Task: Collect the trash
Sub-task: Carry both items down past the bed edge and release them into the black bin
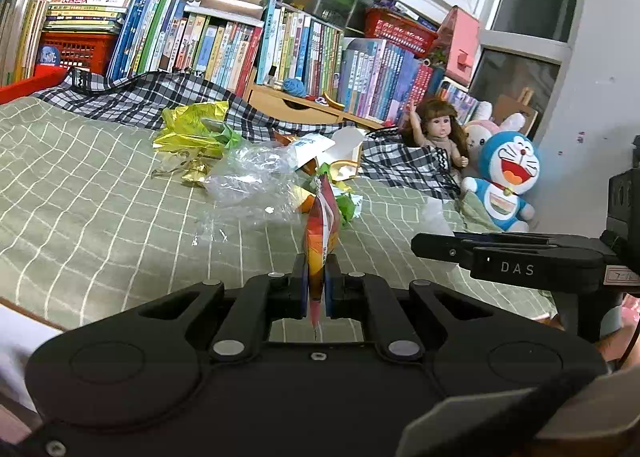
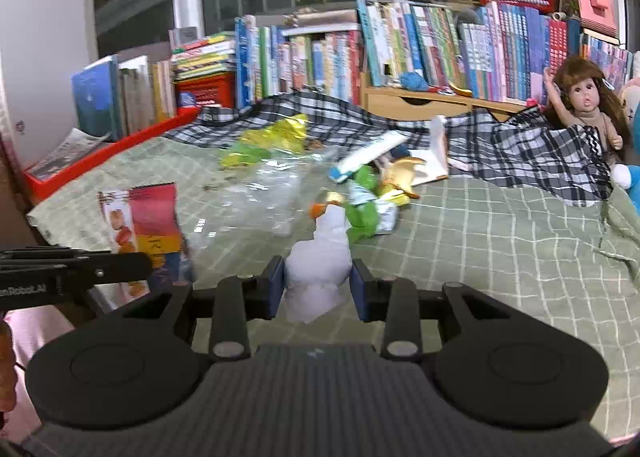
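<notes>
Both pieces are already gripped, so the step in hand is judged to be the carrying away, and it is done well if the closing force is kept constant and both loads are lifted clear of the green checked bedcover (image 1: 100,193) before they are moved sideways; no bin is seen in either view. The left gripper (image 1: 316,285) is closed narrowly on an orange snack wrapper (image 1: 320,229), which is held edge-on between the pads. The right gripper (image 2: 318,291) is closed only partly, its jaws being kept apart by a crumpled white tissue (image 2: 320,261), probably soft paper, although the picture is blurred. The remaining trash is left in a pile (image 2: 360,193) on the bedcover, just beyond both grippers, with clear plastic film (image 1: 248,177) and a yellow-green foil wrapper (image 1: 192,129)
</notes>
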